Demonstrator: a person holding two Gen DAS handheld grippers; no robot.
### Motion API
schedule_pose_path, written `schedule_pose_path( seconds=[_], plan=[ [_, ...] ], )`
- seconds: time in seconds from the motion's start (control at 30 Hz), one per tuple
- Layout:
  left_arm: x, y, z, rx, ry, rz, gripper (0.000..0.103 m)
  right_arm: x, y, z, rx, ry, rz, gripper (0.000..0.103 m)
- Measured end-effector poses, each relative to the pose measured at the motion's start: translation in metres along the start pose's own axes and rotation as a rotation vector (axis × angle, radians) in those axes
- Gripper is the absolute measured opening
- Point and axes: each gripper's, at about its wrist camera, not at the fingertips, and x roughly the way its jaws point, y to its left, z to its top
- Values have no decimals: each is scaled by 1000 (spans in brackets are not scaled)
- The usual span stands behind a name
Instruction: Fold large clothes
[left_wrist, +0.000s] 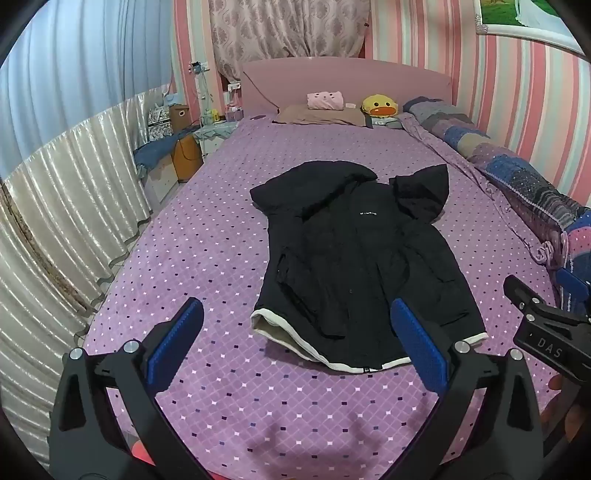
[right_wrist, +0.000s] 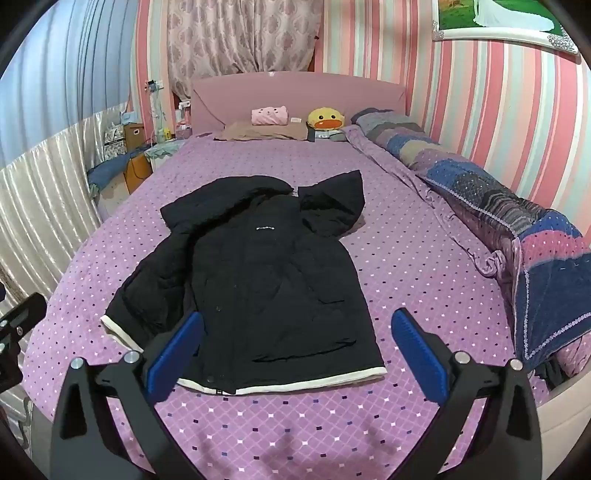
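Observation:
A large black hooded coat (left_wrist: 354, 258) with a white hem lies spread face up on the purple bedspread (left_wrist: 207, 236), hood toward the headboard. The right wrist view shows the same coat (right_wrist: 258, 280) in the middle of the bed, its white hem nearest me. My left gripper (left_wrist: 295, 339) hovers open above the near edge of the bed, nothing between its blue pads. It is just short of the hem's left corner. My right gripper (right_wrist: 295, 347) also stands open and empty over the hem. The right gripper's body (left_wrist: 546, 325) shows at the left view's right edge.
Pillows, a pink plush (right_wrist: 269, 115) and a yellow duck plush (right_wrist: 325, 120) lie by the pink headboard. A rolled patchwork quilt (right_wrist: 498, 206) runs along the bed's right side by the striped wall. Curtains, boxes and a nightstand (left_wrist: 177, 144) line the left side.

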Motion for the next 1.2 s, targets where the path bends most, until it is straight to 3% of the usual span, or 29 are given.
schedule_pose_path(
  seconds=[0.53, 1.2],
  plan=[
    [4, 3, -6, 1, -5, 4, 100, 1, 3, -13, -1, 1, 4, 101],
    [6, 3, -8, 5, 2, 2, 100, -6, -6, 0, -9, -6, 2, 101]
  ],
)
